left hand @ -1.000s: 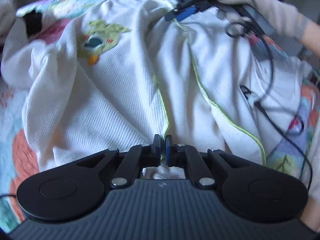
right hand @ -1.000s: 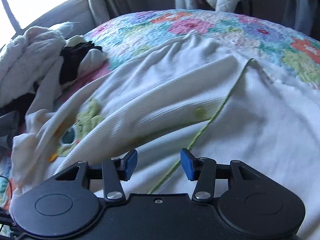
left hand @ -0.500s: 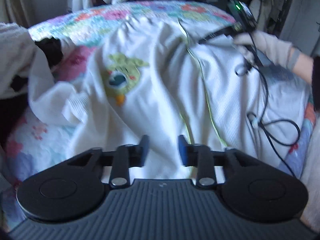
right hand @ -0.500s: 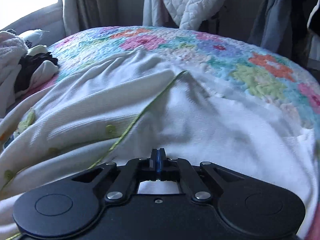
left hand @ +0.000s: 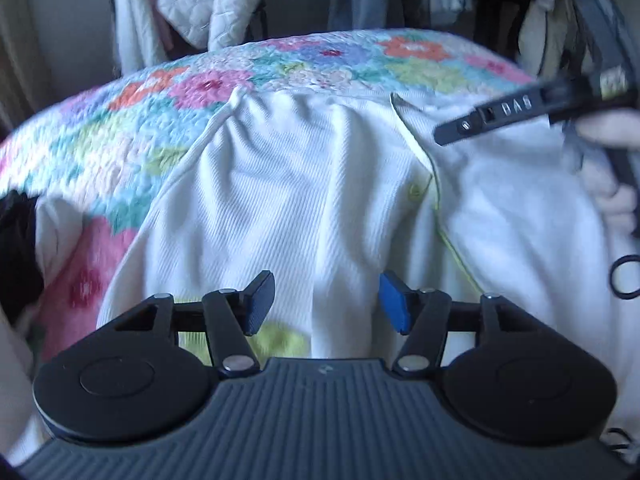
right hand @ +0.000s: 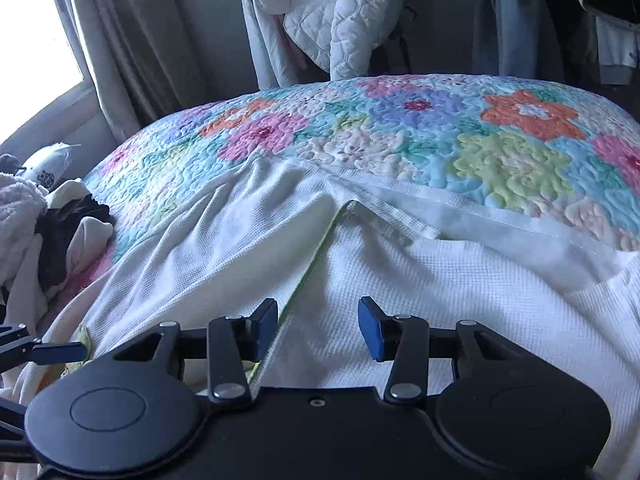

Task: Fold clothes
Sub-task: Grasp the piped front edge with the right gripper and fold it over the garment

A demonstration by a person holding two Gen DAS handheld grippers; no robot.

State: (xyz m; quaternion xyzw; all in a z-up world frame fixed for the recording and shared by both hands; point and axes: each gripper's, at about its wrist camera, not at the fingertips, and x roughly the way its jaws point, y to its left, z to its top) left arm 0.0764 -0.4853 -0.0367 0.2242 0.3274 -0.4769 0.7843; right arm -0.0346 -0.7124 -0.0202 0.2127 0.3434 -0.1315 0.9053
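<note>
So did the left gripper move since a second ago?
Yes. The left gripper slid forward over the white garment, toward the hem by the flowered quilt; its jaws are opening, gripping nothing.

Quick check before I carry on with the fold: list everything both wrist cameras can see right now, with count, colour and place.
white garment: one, white waffle knit with lime-green trim, spread on the bed
floral quilt: one, multicolour, covering the bed
clothes pile: one heap, white, cream and black, left edge of the bed
quilted jacket: one, white, hanging behind the bed
curtain: one, beige, by the window
left gripper: black with blue pads, jaws opening over the garment, nothing between them
right gripper: same, jaws opening over the green trim
hand: one, holding the right gripper
</note>
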